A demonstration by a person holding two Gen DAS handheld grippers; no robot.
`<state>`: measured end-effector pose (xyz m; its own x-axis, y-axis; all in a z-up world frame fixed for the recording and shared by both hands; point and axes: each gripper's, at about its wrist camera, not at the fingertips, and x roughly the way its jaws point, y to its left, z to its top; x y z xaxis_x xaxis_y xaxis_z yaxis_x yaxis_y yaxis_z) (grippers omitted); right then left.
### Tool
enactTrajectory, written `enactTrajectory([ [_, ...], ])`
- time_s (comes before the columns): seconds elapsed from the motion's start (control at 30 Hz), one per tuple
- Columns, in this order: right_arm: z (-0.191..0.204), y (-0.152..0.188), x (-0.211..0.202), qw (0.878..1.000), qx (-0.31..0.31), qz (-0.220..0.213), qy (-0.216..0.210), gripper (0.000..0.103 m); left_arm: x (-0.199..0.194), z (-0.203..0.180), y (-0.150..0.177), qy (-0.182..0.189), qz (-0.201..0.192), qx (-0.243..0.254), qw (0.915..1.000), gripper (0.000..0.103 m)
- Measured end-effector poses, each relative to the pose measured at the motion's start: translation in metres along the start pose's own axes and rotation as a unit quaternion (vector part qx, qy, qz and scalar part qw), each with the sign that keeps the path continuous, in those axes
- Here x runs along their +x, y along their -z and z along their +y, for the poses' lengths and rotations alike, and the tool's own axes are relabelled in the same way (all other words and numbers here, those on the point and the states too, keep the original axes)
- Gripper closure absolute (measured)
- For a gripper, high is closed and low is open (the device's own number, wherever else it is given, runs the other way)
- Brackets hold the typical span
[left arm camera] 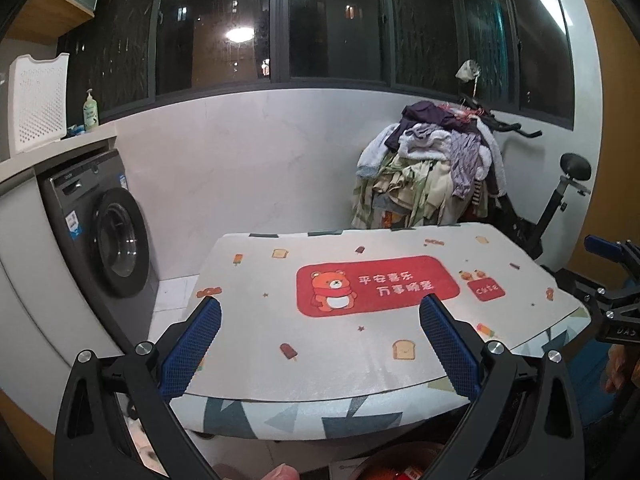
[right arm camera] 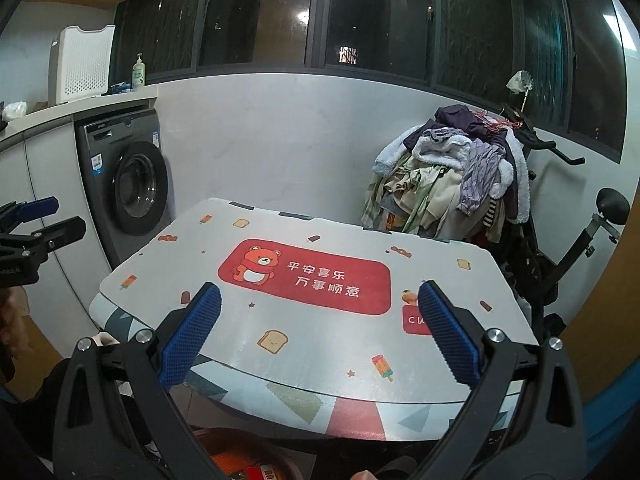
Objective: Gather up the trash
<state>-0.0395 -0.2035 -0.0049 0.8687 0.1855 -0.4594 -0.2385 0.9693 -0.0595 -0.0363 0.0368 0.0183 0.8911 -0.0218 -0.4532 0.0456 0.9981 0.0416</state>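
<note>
My left gripper is open and empty, held above the near edge of a small table covered by a mat with a red bear label. My right gripper is open and empty too, above the same table. No trash shows on the mat in either view. The right gripper shows at the right edge of the left wrist view, and the left gripper at the left edge of the right wrist view. A round container with red and orange contents sits below the table's near edge; it also shows in the left wrist view.
A washing machine stands at the left under a counter with a white basket and a soap bottle. A pile of clothes on an exercise bike stands behind the table at the right. Windows line the back wall.
</note>
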Motion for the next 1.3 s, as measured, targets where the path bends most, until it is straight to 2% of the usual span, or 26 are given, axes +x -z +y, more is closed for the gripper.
enactTrajectory([
  [0.13,-0.0036,0.0007,0.0014,1.000,0.018,0.007,-0.013,0.006,0.0022,-0.0012,0.0006,0.002,0.007,0.003,1.0000,0.006],
  [0.37,-0.0063,0.0033,0.0058,0.999,0.029,0.012,-0.012,0.006,0.0094,-0.0050,0.0059,0.009,0.031,0.004,0.9995,0.006],
  [1.3,-0.0051,0.0070,0.0076,0.999,0.031,0.017,-0.013,0.006,0.0062,-0.0098,0.0070,0.006,0.025,0.020,0.9995,0.006],
])
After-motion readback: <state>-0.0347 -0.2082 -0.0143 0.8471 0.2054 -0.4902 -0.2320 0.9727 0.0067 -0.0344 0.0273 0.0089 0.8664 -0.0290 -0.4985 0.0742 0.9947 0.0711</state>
